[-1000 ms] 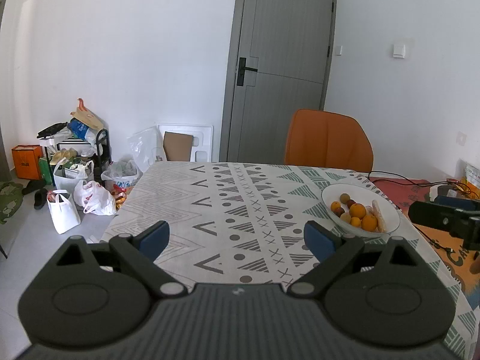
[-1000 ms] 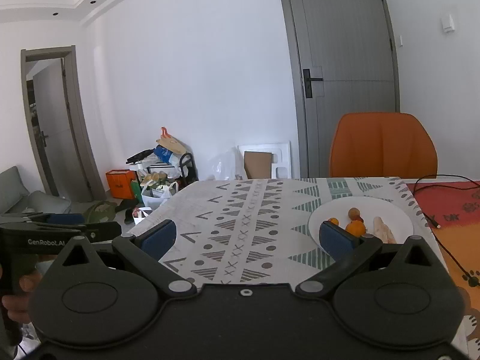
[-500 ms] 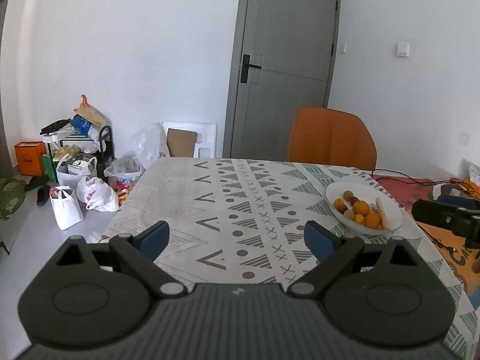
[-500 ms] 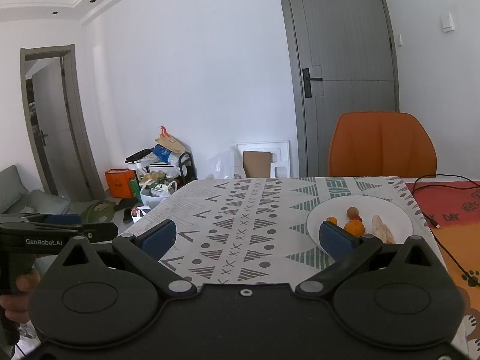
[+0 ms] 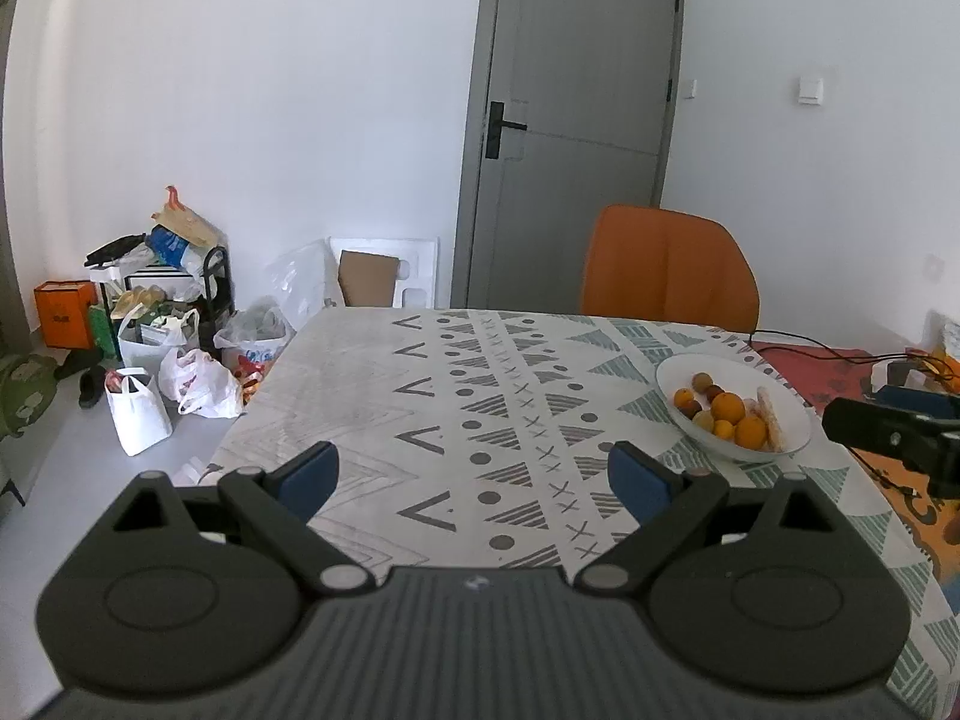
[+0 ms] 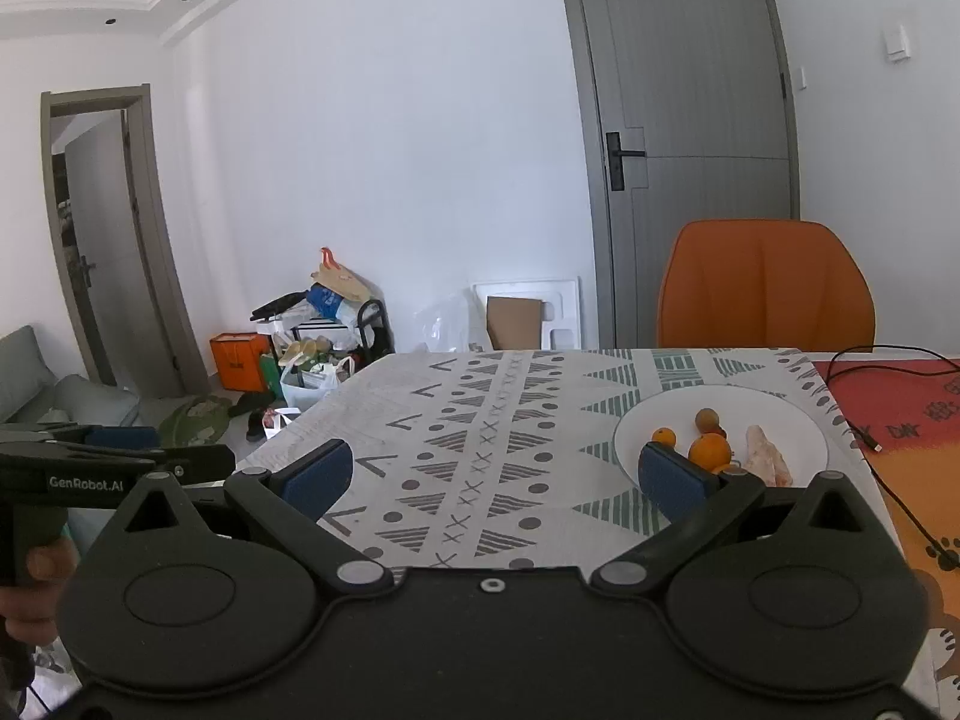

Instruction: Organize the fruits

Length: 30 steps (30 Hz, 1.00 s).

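White plate on the patterned surface, before the orange chair; it carries the fruits, likely light, round, roll-prone; grasp across the widest part; left hand-held gripper and right hand-held gripper spread wide, empty.

left wrist: near edge, faces door | right wrist: alongside, same heading | shared: plate, chair
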Motion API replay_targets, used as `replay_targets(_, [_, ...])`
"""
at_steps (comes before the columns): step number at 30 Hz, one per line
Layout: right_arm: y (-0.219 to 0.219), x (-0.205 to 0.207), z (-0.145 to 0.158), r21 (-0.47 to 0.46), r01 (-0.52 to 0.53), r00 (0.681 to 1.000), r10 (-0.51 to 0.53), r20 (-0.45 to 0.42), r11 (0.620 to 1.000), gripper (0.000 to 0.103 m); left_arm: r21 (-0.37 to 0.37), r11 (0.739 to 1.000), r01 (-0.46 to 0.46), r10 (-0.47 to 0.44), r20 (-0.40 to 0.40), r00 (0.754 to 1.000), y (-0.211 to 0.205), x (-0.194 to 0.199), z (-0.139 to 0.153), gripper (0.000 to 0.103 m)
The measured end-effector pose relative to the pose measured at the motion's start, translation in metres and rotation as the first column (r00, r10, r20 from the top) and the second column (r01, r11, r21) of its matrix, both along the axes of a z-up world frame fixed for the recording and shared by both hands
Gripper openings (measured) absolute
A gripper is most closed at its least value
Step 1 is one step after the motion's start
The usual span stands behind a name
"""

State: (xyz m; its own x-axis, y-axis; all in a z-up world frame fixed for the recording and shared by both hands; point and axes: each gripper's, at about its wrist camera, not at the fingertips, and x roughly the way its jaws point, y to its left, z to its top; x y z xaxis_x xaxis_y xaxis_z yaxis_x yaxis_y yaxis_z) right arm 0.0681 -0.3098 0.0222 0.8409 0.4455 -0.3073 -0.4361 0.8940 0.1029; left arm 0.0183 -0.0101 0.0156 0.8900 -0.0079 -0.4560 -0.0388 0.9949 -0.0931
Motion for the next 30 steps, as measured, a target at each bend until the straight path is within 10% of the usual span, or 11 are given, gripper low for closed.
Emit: replay_targets(30, [-0.0066,0.0063,-0.0067,0.012,0.019,0.999,-0.019,-0.028,1.000,0.103,0.004,1.000,0.008,-0.008,-0.014,1.000,-0.0047,0.0056,-0.0022,0.095])
